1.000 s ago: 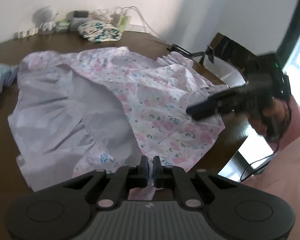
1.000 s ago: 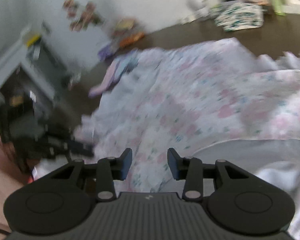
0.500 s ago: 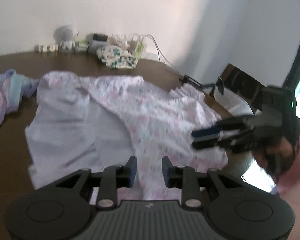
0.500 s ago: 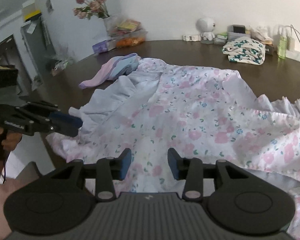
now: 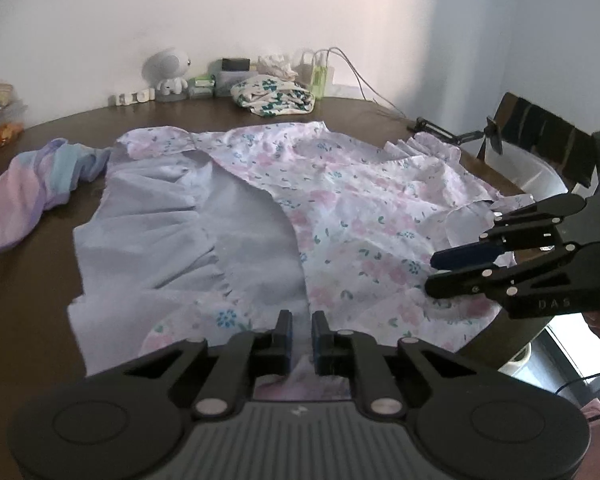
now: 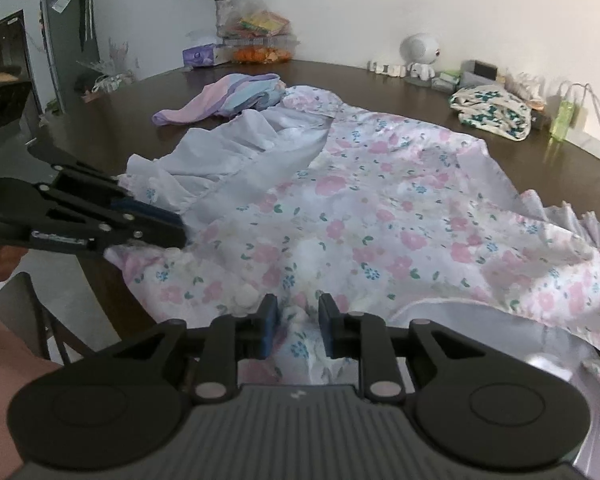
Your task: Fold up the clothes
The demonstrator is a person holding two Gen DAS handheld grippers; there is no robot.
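Dress point(image 5: 340, 216) lies spread on table point(image 5: 28, 248), hem at 6 o'clock by me. Half a sec ago both claws hovered wide; now left claw point(image 5: 301, 336) & right claw point(image 6: 299, 330) are closing w/ hem cloth between pads, not clamped yet. I judge fold's abt to start.

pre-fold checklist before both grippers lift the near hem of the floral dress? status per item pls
1. Floral dress spread on the table: ok, though the pale lining side is turned up on one part.
2. Left gripper on the hem: jaws closing, fabric between them; firm pinch cannot tell.
3. Right gripper on the hem: not ok yet, jaws closing with a visible gap, fabric between them.
4. Fold path: ok, the pastel garment and the folded green-print cloth lie off the dress.
5. Far ruffled edge near the table rim: cannot tell if it overhangs.
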